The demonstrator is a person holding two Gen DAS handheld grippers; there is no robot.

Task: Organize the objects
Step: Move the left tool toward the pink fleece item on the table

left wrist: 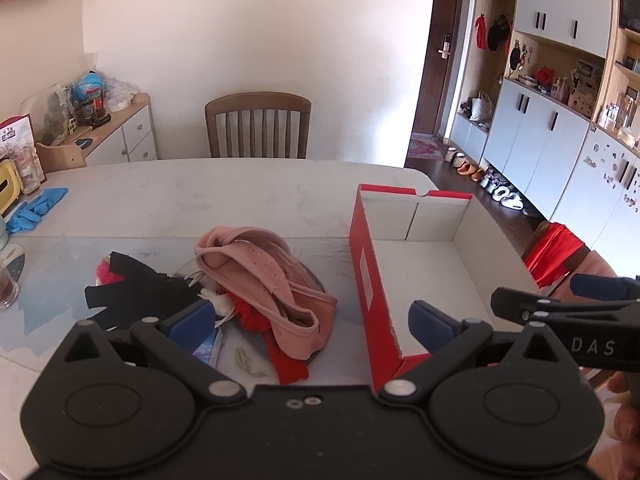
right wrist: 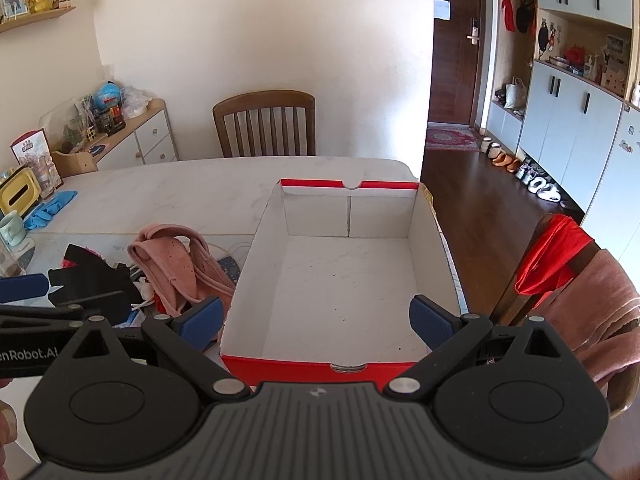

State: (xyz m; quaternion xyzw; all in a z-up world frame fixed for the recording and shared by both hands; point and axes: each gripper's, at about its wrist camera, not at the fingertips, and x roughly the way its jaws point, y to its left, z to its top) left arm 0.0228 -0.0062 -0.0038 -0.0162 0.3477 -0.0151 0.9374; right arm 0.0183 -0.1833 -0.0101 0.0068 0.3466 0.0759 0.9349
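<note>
a pale marble table (left wrist: 240,196) stood by a white wall, a wooden chair (left wrist: 258,124) behind it. the left gripper (left wrist: 310,324) gaped wide over a pink garment (left wrist: 264,280) (beside the red box (right wrist: 344,276)); the right gripper (right wrist: 316,322) gaped wide, holding nothing, over the box.

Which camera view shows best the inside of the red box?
The right wrist view: it looks straight down into the red box, showing its bare white floor and all four walls. The left wrist view sees the box from the side; its red left wall and the left gripper hide part of the floor.
</note>
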